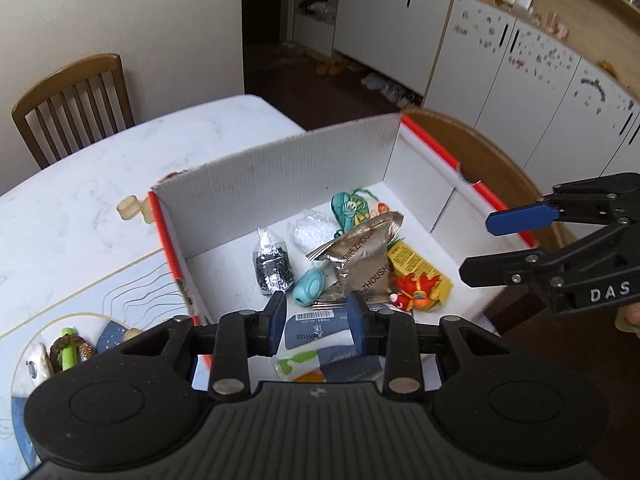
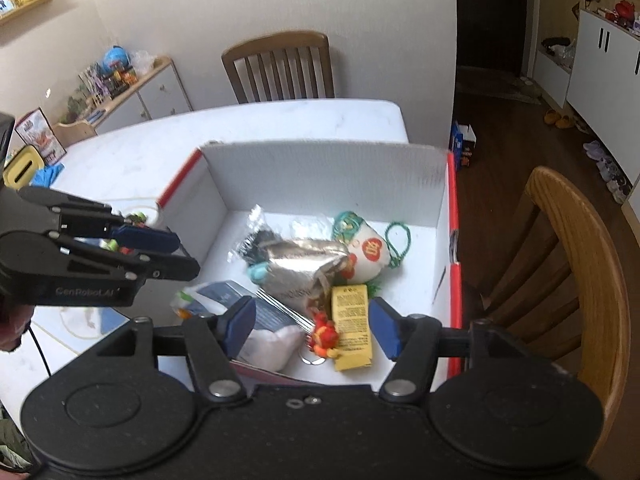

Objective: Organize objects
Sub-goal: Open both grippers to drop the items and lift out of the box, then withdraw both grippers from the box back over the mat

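Note:
A white cardboard box with red edges (image 1: 280,176) (image 2: 320,168) stands on the table and holds several small items: a silver foil pouch (image 1: 360,260) (image 2: 304,268), a yellow packet (image 1: 416,268) (image 2: 352,320), a red toy figure (image 1: 416,292) (image 2: 324,336), a teal oval thing (image 1: 308,286), a bag of black beads (image 1: 272,268) and a blue-and-white packet (image 1: 316,334) (image 2: 240,300). My left gripper (image 1: 318,320) is open above the blue-and-white packet at the box's near side. My right gripper (image 2: 312,330) is open above the box's near edge, over the red toy.
A white marble table (image 1: 100,200) carries a placemat with small trinkets (image 1: 68,348) left of the box. A beige spool (image 1: 132,208) lies by the box's far left corner. Wooden chairs stand behind (image 2: 280,64) and right of the table (image 2: 560,264).

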Available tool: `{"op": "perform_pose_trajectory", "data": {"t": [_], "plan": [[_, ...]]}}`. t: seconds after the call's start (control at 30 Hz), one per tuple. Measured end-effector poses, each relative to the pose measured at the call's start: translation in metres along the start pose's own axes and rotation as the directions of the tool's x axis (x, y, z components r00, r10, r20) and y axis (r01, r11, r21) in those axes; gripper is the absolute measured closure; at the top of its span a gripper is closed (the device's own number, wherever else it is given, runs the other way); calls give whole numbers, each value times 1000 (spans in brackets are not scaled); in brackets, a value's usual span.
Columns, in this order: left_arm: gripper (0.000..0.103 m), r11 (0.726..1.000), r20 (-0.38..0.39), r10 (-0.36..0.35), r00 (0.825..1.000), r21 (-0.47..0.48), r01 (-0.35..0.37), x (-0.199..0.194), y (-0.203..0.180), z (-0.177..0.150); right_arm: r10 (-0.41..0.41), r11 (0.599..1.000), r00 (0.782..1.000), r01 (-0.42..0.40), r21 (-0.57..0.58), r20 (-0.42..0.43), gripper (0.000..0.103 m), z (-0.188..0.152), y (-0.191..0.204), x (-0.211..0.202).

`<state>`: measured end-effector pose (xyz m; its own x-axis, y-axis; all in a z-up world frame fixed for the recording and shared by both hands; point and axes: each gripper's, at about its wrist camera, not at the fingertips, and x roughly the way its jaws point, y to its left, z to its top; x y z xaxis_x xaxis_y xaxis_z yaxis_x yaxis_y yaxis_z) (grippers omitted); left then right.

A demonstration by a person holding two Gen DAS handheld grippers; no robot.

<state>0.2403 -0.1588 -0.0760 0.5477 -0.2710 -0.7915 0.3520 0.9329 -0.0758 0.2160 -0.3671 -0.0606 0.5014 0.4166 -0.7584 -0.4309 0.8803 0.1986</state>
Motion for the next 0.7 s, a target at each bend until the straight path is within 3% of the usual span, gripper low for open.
{"op": "perform_pose_trajectory", "data": {"t": [0.2,0.23,0.27,0.33,0.5,0.7], "plan": [[70,1000,52,-2,999,-28,3,-33,17,-13,15,1000,999,-15,12,40,29,3,24,-13],[68,999,60,-3,998,-37,5,-37,22,-16,19,1000,999,-20,13,44,29,3,30,-14],[57,999,67,-1,998,-43,4,-42,26,-20,25,1000,999,-25,13,46,28,4,36,-14],[46,999,88,14,996,-51,-10,-52,36,-27,31,1000,998,-31,3,51,27,4,49,-15],[44,996,105,36,994,-81,-28,-74,69,-45,53,998,997,-51,-26,60,21,9,89,-11],[31,988,123,103,987,-128,-87,-101,117,-67,87,994,995,-83,-70,54,14,15,141,2]]}}
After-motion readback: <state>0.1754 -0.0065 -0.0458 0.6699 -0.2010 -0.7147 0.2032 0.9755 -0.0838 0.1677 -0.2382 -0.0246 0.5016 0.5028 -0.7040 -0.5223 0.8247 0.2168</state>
